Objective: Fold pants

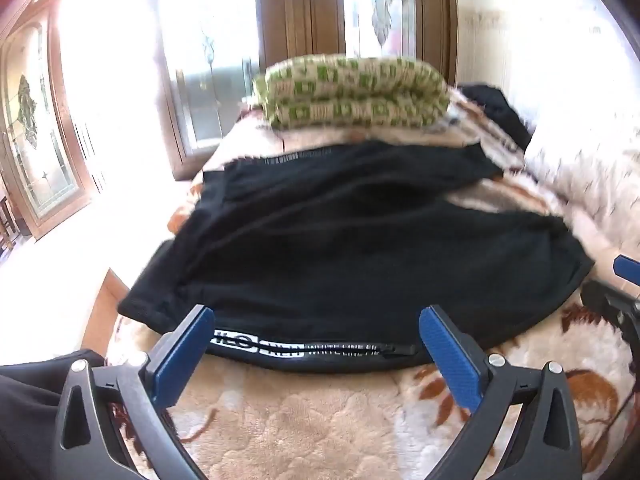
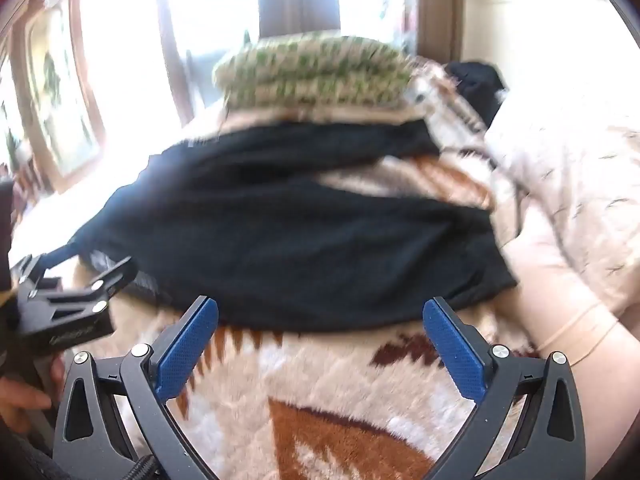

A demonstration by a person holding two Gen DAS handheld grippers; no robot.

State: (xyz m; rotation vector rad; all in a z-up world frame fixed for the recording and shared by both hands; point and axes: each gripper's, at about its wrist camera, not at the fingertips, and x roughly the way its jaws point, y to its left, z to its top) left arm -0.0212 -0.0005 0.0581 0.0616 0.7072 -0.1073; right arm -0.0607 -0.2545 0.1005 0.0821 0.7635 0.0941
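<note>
Black pants point(image 1: 352, 240) lie spread on a cream and brown fleece blanket point(image 1: 304, 420), with a printed white-lettered waistband point(image 1: 316, 350) at the near edge. My left gripper point(image 1: 316, 326) is open, its blue fingertips just above that waistband, holding nothing. In the right wrist view the pants point(image 2: 296, 236) lie ahead. My right gripper point(image 2: 320, 322) is open and empty at their near hem, over the blanket point(image 2: 328, 380). The left gripper point(image 2: 76, 300) shows at the left of that view, and part of the right gripper point(image 1: 616, 300) at the right edge of the left view.
A folded green and cream cloth stack point(image 1: 352, 92) sits behind the pants. Another dark garment point(image 1: 496, 112) lies at the back right. A cream bedcover point(image 2: 580, 184) is to the right. Wooden-framed glass doors point(image 1: 44, 132) stand at the left and behind.
</note>
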